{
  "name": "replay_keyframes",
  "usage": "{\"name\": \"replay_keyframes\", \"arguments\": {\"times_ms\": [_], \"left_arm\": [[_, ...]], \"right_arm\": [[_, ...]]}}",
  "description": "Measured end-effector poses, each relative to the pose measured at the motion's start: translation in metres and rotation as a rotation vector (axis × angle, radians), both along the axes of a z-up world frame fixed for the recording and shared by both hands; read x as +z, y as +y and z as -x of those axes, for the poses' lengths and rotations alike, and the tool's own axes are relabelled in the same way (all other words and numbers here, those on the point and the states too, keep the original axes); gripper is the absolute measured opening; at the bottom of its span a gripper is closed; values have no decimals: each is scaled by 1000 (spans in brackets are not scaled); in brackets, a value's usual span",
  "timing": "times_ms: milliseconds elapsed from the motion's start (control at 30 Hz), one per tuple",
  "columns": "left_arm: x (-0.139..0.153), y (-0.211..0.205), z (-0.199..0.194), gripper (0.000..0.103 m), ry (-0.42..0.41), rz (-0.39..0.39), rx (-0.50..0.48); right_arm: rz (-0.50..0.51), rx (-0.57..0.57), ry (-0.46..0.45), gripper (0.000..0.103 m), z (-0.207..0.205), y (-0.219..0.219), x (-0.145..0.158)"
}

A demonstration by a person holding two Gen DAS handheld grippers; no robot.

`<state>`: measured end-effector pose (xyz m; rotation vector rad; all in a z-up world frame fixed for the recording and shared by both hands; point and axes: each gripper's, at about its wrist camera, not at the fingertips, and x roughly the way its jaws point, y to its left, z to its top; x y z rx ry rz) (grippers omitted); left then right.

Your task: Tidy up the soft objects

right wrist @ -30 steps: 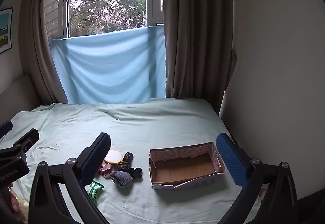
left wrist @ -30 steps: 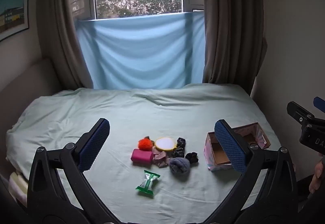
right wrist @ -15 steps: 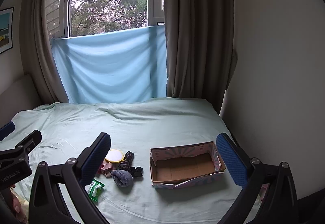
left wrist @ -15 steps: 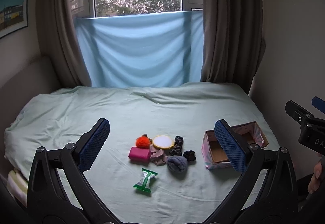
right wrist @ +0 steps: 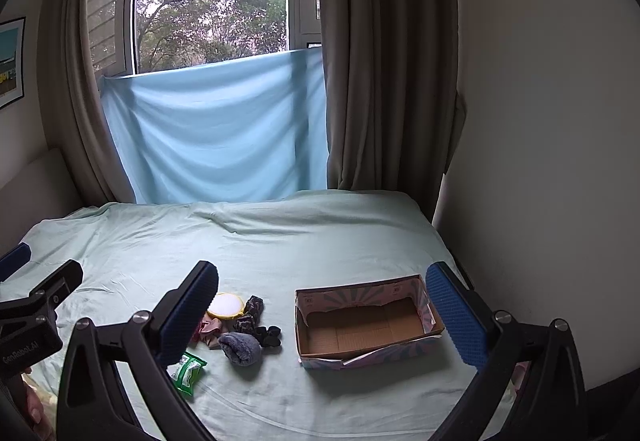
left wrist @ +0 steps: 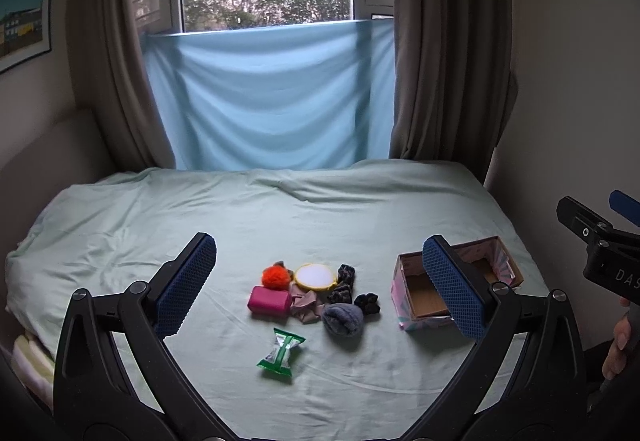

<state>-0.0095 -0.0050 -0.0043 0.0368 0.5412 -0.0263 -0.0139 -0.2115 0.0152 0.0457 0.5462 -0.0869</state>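
Left gripper [left wrist: 320, 289]: jaws spread wide, nothing between the blue pads [left wrist: 188, 281]; held above the near part of the bed [left wrist: 280, 217]. Right gripper [right wrist: 332, 315]: likewise wide apart and holding nothing, raised over the bed's right side.

Soft items lie in a cluster on the pale green sheet, between the left gripper's fingers in its view:
- orange pom-pom [left wrist: 275, 277], far left of the cluster
- pink block [left wrist: 269, 300] just in front of it
- round yellow-rimmed puff [left wrist: 314, 276], beside the pom-pom
- crumpled beige cloth [left wrist: 306, 305], touching the pink block
- grey fuzzy sock [left wrist: 343, 317], near side
- dark scrunchies [left wrist: 367, 303], right of the sock and behind it
- green-and-white packet [left wrist: 281, 351], apart from the cluster, nearest the camera

Open cardboard box [right wrist: 364, 325], pink patterned outside, stands right of the cluster, not touching it. Inside shows only bare brown cardboard.

Behind the bed: blue cloth [left wrist: 272, 101] across the lower window, brown curtains [right wrist: 384, 53] either side.
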Motion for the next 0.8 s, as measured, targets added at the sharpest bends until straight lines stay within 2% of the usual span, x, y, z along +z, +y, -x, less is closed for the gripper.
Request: {"name": "replay_keyframes", "arguments": {"times_ms": [800], "left_arm": [[-4,1,1,102,12,10,4]], "right_arm": [[-2,11,-6,103,0,-1,-2]]}}
